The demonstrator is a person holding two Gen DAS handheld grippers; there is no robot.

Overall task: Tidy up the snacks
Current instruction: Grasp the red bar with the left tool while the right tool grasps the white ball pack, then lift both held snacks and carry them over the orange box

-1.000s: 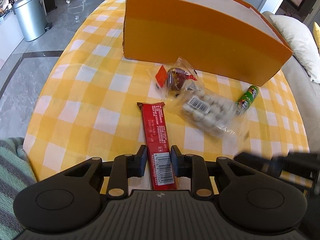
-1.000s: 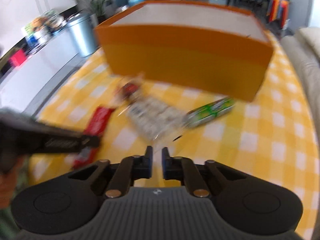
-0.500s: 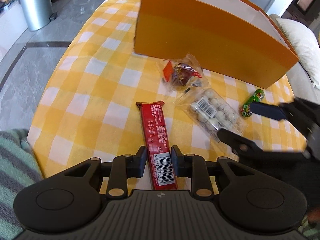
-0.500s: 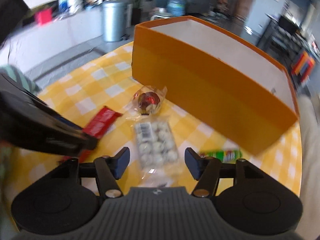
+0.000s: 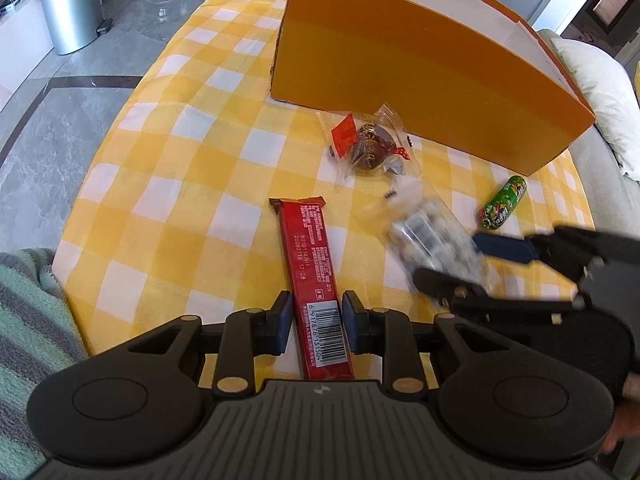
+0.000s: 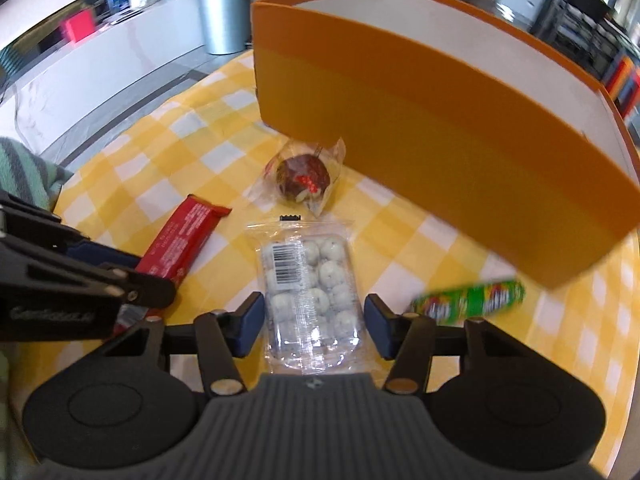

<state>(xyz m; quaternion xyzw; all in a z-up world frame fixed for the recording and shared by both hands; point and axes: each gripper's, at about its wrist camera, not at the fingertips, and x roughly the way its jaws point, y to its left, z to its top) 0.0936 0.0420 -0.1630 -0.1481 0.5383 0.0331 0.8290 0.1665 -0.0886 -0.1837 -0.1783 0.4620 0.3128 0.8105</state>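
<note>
Since a second back, the right gripper [image 6: 314, 322] had swung in from the side and gone from pinched shut to straddling the clear pack of white candy balls [image 6: 308, 284], which got nudged along the way; the left one hadn't really budged. Biggest thing around was the orange box [image 5: 420, 60], open on top and sitting at the far side of the yellow checked tablecloth [image 5: 180, 168], with every snack still lying out in front of it. Closest to the box was the wrapped brown pastry [image 5: 370, 146], then the red bar [image 5: 316, 280] and the candy pack side by side, and the little green roll [image 5: 503, 201] off to the right. The left gripper [image 5: 316, 330] had its fingers narrow and pinched on the barcode end of the red bar, which still lay flat on the cloth. The right one's jaws were closing with the candy pack between them, but I could still see a gap on both sides, so no grip yet. Looked like the pick-up step to me, both hands at once. Next it'd need the right to finish its squeeze, then both to lift clear and carry over the box wall to drop in.
</note>
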